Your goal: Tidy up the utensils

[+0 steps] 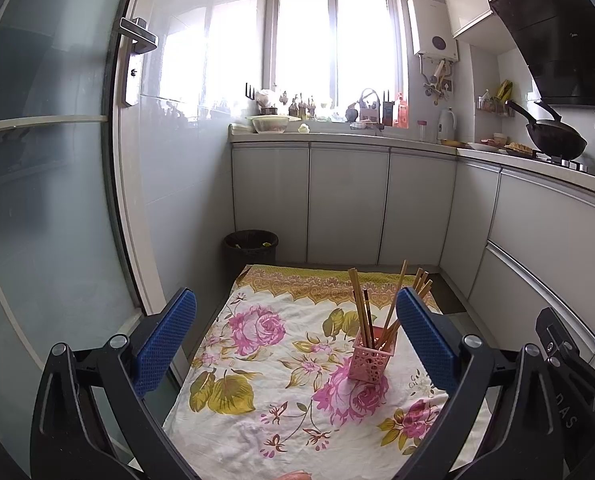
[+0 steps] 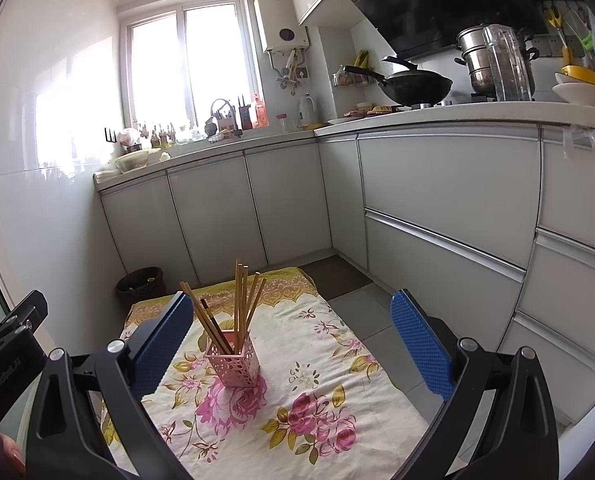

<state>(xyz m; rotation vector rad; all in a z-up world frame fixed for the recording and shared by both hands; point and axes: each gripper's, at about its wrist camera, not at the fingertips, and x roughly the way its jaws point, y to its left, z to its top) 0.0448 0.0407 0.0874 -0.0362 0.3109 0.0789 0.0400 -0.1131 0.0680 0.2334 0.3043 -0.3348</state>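
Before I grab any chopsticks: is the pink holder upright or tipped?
Upright: the pink holder stands on the floral cloth, chopsticks sticking up.

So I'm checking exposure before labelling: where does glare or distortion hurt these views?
Left wrist view: the window blows out white, its glare spilling onto the wall tiles; cabinet lines bow. Right wrist view: the window is equally overexposed; the chopsticks and pink holder stay sharp.

Bright daylight is pouring through the double window at the far wall, washing out the white tiles beside it. Grey cabinet doors are running beneath an L-shaped worktop, where a black wok is sitting near its right end. A frosted glass door is standing at the left, and a dark wastebasket is resting in the floor's far corner.
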